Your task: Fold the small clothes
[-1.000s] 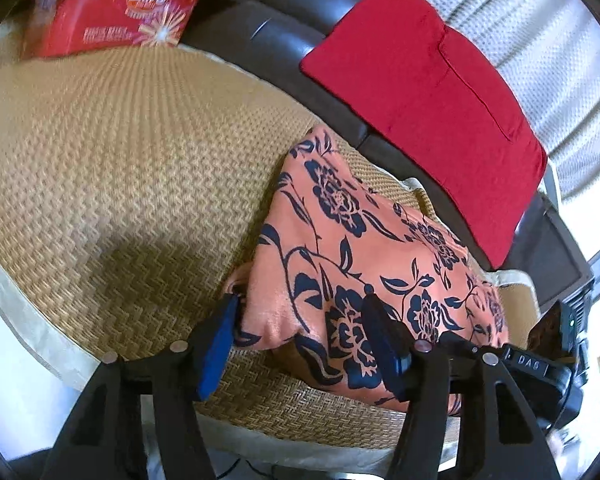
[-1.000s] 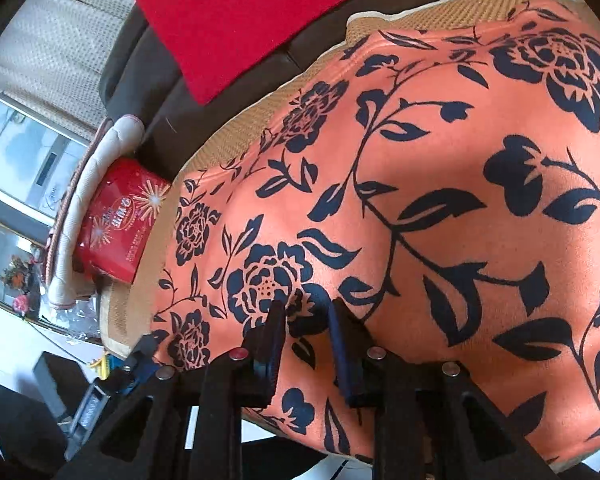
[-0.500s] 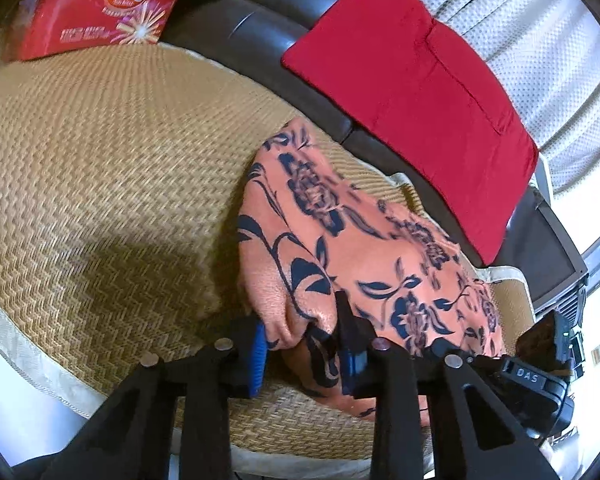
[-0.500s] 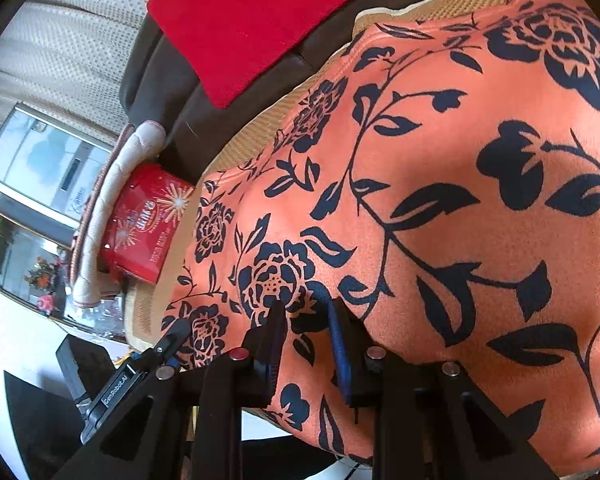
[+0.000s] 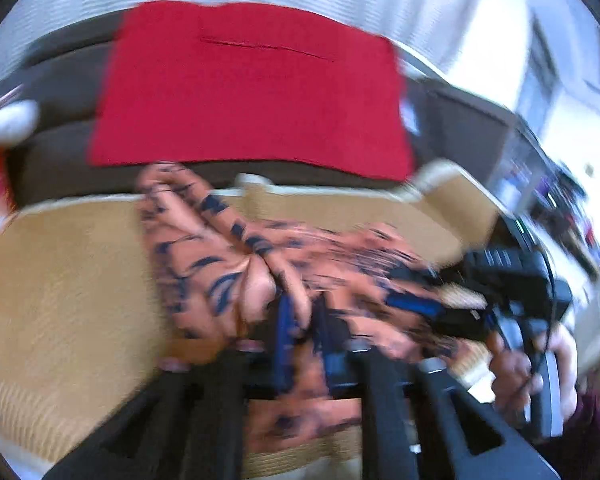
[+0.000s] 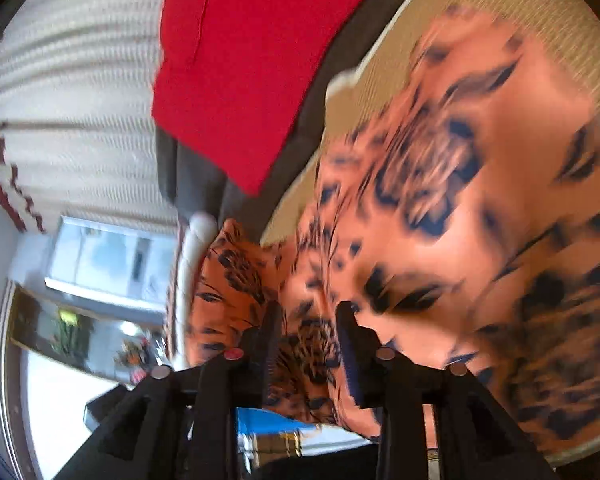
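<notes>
Your left gripper's (image 5: 304,320) blue fingers (image 5: 283,322) had just closed down narrow on a bunched fold of the orange floral garment (image 5: 204,256), and the cloth was pinched between them and pulled up into a gathered ridge. Your right gripper's (image 6: 308,344) fingers (image 6: 350,344) had just been opening and stood partly apart, with a fold of the same garment (image 6: 480,184) lying between them; the blur kept you from seeing whether the pads pressed on it. You had the garment spread across the woven straw mat (image 5: 60,280), crumpled toward the middle and draped over the mat's near edge. Behind the mat lay the red cloth (image 5: 252,92) on the dark sofa (image 5: 60,76). In the left wrist view your right hand (image 5: 540,368) gripped its black handle at the far right, beside the garment. Both views were smeared by motion, so finer folds could not be told.
</notes>
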`<move>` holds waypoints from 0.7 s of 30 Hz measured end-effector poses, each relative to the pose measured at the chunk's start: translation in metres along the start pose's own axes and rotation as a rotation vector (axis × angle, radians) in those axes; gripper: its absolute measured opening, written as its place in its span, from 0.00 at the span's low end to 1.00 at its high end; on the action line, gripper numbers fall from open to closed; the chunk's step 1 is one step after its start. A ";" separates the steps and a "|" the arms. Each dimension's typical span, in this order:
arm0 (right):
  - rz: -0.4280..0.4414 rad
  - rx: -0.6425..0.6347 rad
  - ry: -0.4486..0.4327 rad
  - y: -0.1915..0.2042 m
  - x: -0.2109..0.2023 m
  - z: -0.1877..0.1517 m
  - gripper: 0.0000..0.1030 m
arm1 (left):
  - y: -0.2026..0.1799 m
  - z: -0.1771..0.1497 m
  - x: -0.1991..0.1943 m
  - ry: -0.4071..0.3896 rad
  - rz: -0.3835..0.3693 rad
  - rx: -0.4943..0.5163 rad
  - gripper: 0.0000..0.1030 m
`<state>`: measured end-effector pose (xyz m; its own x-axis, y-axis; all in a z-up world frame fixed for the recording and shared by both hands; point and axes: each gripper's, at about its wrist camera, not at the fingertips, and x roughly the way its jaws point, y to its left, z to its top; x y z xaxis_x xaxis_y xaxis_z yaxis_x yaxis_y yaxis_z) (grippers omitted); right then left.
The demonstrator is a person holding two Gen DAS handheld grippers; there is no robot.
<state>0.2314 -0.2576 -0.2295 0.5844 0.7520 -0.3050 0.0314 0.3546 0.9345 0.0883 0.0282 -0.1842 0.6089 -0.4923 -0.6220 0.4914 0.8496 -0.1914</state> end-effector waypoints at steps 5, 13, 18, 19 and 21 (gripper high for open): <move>0.053 0.067 -0.112 -0.018 -0.049 0.013 0.76 | -0.070 -0.019 0.077 0.215 -0.088 0.184 0.06; 0.040 0.030 -0.070 -0.011 -0.045 0.019 0.76 | -0.009 -0.035 -0.005 0.091 -0.137 0.057 0.25; 0.039 -0.042 -0.002 0.011 -0.007 0.006 0.76 | 0.089 -0.050 -0.061 -0.030 0.089 -0.314 0.88; 0.036 -0.068 0.017 0.019 0.004 0.002 0.74 | 0.105 -0.058 -0.067 -0.032 0.106 -0.383 0.88; 0.013 -0.129 0.047 0.032 0.021 -0.008 0.66 | 0.140 -0.082 -0.077 -0.021 0.161 -0.569 0.88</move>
<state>0.2381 -0.2261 -0.2076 0.5455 0.7809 -0.3043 -0.0818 0.4110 0.9080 0.0596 0.2003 -0.2254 0.6636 -0.3474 -0.6625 -0.0155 0.8790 -0.4765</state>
